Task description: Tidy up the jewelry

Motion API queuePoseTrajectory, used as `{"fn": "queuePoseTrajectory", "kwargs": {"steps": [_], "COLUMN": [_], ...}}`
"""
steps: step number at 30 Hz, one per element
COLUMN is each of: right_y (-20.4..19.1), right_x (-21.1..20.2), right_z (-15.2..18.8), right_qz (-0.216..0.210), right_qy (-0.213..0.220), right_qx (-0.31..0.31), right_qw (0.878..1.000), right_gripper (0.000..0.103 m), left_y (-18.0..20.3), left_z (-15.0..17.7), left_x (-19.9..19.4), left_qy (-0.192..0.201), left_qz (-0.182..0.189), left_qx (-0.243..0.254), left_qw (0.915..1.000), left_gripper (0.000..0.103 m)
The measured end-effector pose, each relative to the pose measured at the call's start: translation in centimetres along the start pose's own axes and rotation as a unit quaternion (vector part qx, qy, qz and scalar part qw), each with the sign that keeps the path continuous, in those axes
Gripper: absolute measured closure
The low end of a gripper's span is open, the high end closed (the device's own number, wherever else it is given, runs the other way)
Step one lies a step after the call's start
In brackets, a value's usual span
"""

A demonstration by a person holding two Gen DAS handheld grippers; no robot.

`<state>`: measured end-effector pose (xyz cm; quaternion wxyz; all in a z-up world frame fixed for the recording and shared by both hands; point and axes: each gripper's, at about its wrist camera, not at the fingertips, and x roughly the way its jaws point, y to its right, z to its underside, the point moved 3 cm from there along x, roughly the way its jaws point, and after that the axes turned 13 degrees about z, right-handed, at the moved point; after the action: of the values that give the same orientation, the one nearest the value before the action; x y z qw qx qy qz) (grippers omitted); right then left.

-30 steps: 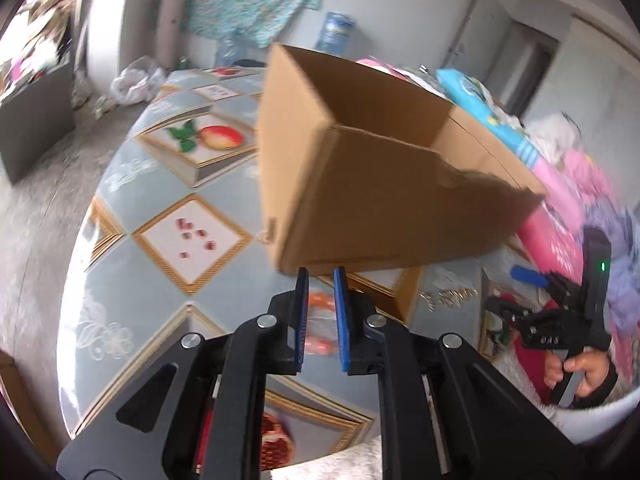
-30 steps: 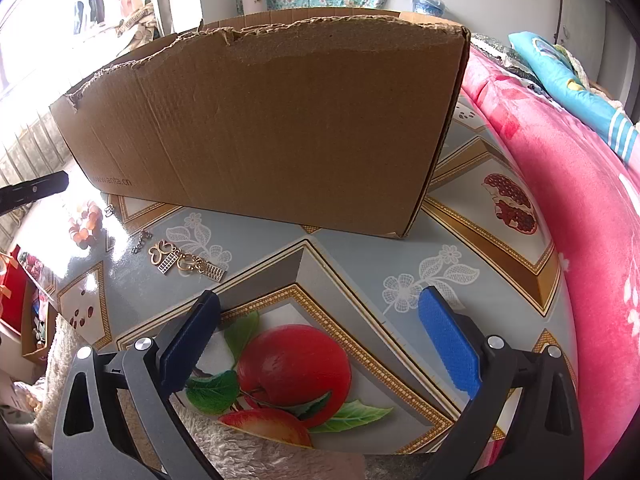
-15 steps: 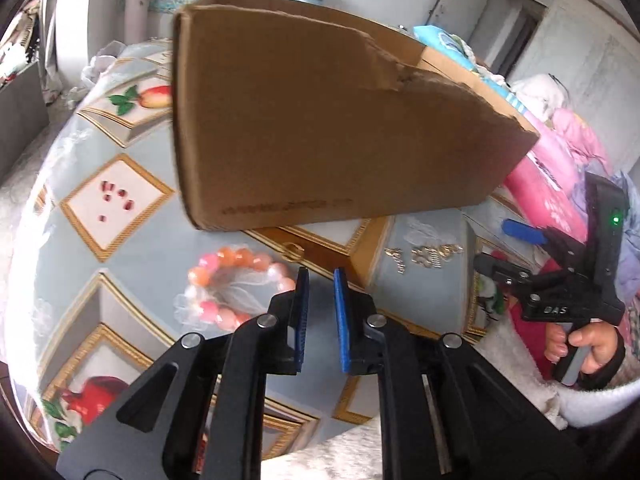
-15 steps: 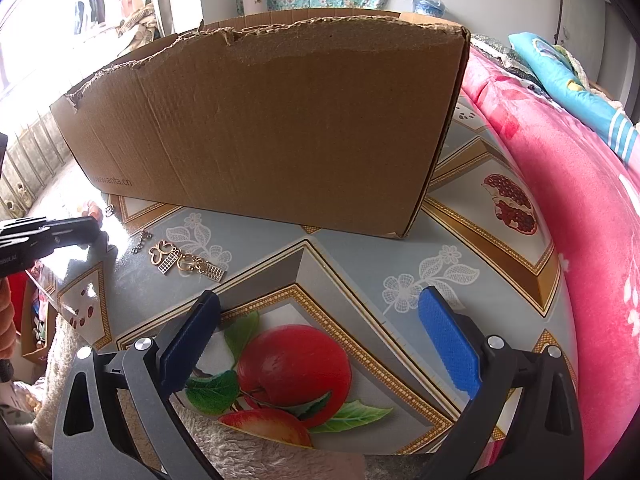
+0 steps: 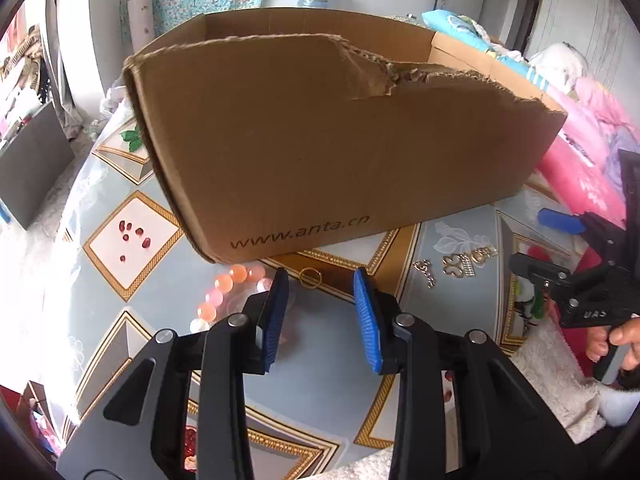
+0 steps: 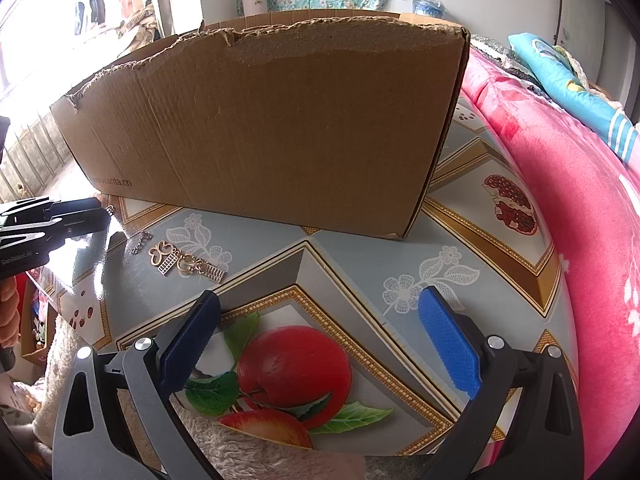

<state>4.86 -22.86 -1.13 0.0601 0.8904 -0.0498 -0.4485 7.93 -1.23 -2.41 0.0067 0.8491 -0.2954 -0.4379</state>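
Before a torn cardboard box [image 5: 320,128], the left gripper [image 5: 321,312] opens its empty jaws over a small gold ring [image 5: 310,278]; a beaded bracelet [image 5: 224,292] lies beside it. The right gripper [image 6: 320,344] hangs wide apart, gold earrings [image 6: 184,264] near the box's front.

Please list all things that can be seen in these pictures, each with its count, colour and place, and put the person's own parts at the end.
cardboard box: one, brown, open top with torn rim, standing on the table.
bead bracelet: one, pink, orange and white beads, on the table before the box's left corner, partly hidden by the left gripper.
small ring: one, gold, on the table just ahead of the left gripper.
heart charms: a small gold cluster, on the table before the box.
short chain: one, silver, left of the charms.
table: one, grey-blue cover with fruit prints.
blanket: one, pink, right of the table.
left gripper: black, blue pads, jaws opening, nothing between them.
right gripper: black, blue pads, open, empty.
hand: one, holding the right gripper.
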Motion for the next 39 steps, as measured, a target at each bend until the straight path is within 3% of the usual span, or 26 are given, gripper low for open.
{"fn": "queuePoseTrajectory", "kwargs": {"steps": [3, 7, 15, 26, 28, 32, 35, 39], "right_y": [0.0, -0.1, -0.1, 0.8, 0.9, 0.2, -0.5, -2.0], "right_x": [-0.1, -0.1, -0.2, -0.5, -1.0, -2.2, -2.3, -2.0], "right_z": [0.0, 0.1, 0.1, 0.0, -0.2, -0.7, -1.0, -1.4], "right_qz": [0.001, 0.001, 0.001, -0.017, -0.027, -0.067, -0.102, -0.113], "right_qy": [0.001, 0.001, 0.003, 0.007, 0.017, 0.041, 0.036, 0.031], "right_qx": [0.001, 0.002, 0.002, 0.014, 0.013, -0.010, -0.023, -0.048], "right_qw": [1.000, 1.000, 1.000, 1.000, 0.999, 0.997, 0.994, 0.992], "right_gripper": [0.006, 0.006, 0.006, 0.006, 0.008, 0.019, 0.030, 0.044], "left_y": [0.4, 0.7, 0.8, 0.9, 0.9, 0.8, 0.8, 1.2], "left_z": [-0.2, -0.3, -0.6, 0.4, 0.4, 1.0, 1.6, 2.3], "left_x": [0.3, 0.5, 0.8, 0.1, -0.1, -0.4, -0.8, -1.1], "left_qy": [-0.005, -0.007, -0.008, 0.008, 0.013, 0.021, 0.027, 0.030], "left_qz": [-0.021, -0.046, -0.061, -0.036, -0.029, -0.019, 0.000, 0.019], "left_qx": [0.010, 0.017, 0.014, 0.016, 0.014, 0.009, 0.002, 0.007], "left_qw": [0.9997, 0.9988, 0.9980, 0.9992, 0.9994, 0.9996, 0.9996, 0.9993], "left_gripper": [0.073, 0.083, 0.092, 0.094, 0.103, 0.103, 0.103, 0.103]}}
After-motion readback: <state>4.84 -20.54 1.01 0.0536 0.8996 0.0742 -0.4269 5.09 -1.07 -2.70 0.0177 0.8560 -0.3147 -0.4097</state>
